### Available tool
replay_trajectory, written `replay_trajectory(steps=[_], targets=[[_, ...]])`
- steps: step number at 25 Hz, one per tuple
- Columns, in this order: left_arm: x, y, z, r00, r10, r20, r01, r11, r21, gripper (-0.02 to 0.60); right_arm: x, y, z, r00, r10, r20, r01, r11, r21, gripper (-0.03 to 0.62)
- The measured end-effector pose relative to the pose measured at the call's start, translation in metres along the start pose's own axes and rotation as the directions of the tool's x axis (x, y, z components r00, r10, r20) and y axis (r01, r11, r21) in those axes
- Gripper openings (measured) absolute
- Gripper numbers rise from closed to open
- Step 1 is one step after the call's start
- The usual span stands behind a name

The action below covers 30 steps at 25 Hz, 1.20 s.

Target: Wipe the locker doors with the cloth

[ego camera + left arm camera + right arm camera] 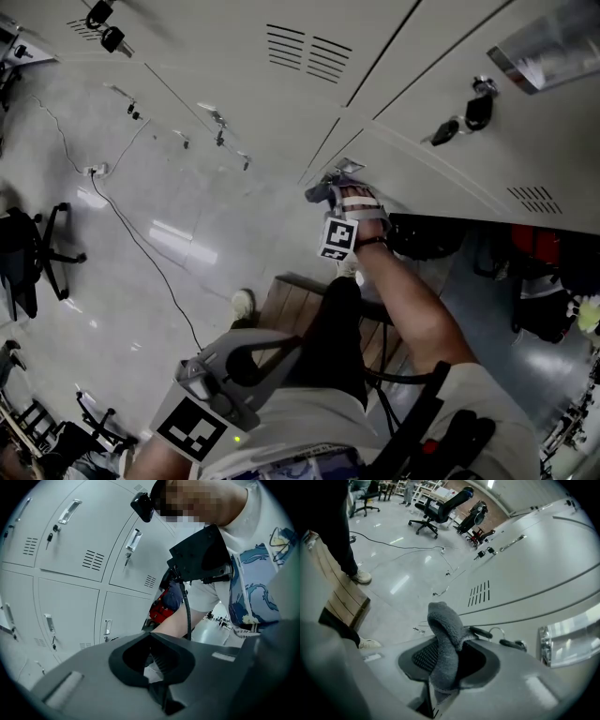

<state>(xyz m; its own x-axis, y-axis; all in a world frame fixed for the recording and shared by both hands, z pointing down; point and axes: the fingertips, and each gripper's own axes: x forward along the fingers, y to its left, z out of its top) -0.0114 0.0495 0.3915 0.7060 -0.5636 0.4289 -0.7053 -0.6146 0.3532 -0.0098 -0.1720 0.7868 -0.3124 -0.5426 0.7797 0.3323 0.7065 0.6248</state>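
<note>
My right gripper (339, 194) is shut on a grey cloth (319, 192) and holds it against a pale grey locker door (441, 75), near the seam between two doors. In the right gripper view the cloth (445, 630) sticks up out of the gripper (440, 665), with the locker door (534, 573) just past it. My left gripper (248, 364) hangs low by the person's body, away from the lockers. Its jaws (157, 660) look shut with nothing in them, and rows of locker doors (70, 597) stand beyond.
Keys (466, 117) hang from locks on the doors. An open locker (525, 272) at the lower right holds dark and red bags. A wooden bench (291, 305) stands under the person. On the floor are a cable (141, 248) and an office chair (28, 253).
</note>
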Motion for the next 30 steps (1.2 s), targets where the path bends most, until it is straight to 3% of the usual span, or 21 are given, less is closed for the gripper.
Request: replay_trajectory(steps=[11,17,22,30], targets=[[0.002,0.014,-0.010,1.000,-0.003,0.008,0.003,1.000,-0.009,0.002,0.032,0.028,-0.004,0.995,0.087,-0.044,-0.085,0.996,0.035,0.115],[-0.015,0.017,-0.007,0.999,-0.020,0.042,0.019,0.999,0.028,0.002,0.006,0.039,-0.001,0.986,0.161,-0.038,-0.152,0.975,0.164,0.115],[-0.038,0.018,0.006,0.995,-0.062,0.078,0.054,0.994,0.093,0.002,-0.052,0.034,0.008,0.981,0.195,-0.005,-0.182,0.921,0.345,0.115],[-0.080,0.013,0.028,0.984,-0.097,0.148,0.075,0.986,0.147,0.002,-0.161,-0.005,0.033,0.990,0.137,0.043,-0.134,0.775,0.618,0.115]])
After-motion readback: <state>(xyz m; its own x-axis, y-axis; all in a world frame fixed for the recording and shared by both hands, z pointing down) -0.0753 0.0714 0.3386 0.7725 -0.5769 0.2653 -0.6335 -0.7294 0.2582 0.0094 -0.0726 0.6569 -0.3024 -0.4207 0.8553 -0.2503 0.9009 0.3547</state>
